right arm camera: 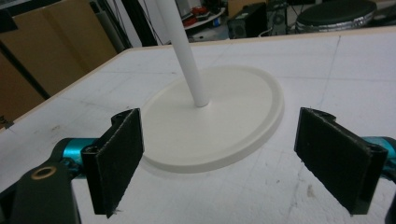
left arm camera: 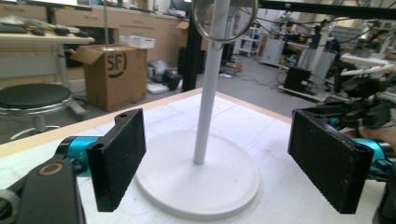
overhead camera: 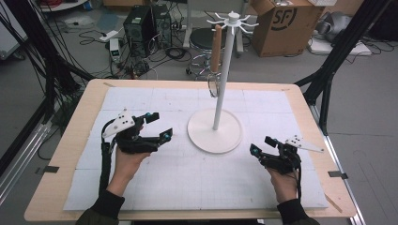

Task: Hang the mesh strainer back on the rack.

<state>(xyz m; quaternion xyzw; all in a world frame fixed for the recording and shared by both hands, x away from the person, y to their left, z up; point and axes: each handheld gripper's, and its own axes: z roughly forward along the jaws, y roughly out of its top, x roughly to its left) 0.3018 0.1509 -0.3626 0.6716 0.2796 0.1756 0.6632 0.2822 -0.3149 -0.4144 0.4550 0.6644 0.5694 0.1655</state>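
Note:
A white rack stands on a round base (overhead camera: 202,138) at the table's middle, with a thin pole (overhead camera: 221,79) and a hub of hooks (overhead camera: 233,19) on top. From one hook hangs a utensil with a wooden handle (overhead camera: 216,44) and a metal ring (overhead camera: 213,86) at its lower end. My left gripper (overhead camera: 158,125) is open just left of the base, with nothing between its pads. My right gripper (overhead camera: 262,145) is open to the right of the base, also holding nothing. In the left gripper view the pole (left arm camera: 208,93) and ring (left arm camera: 224,18) rise between the pads (left arm camera: 119,158). The right gripper view faces the base (right arm camera: 233,135).
A white gridded mat (overhead camera: 187,183) covers the wooden table (overhead camera: 61,173). Behind the table are a cardboard box (overhead camera: 281,23), a black stool (overhead camera: 204,37), computer towers (overhead camera: 141,23) with cables, and black frame legs (overhead camera: 328,75) at the right.

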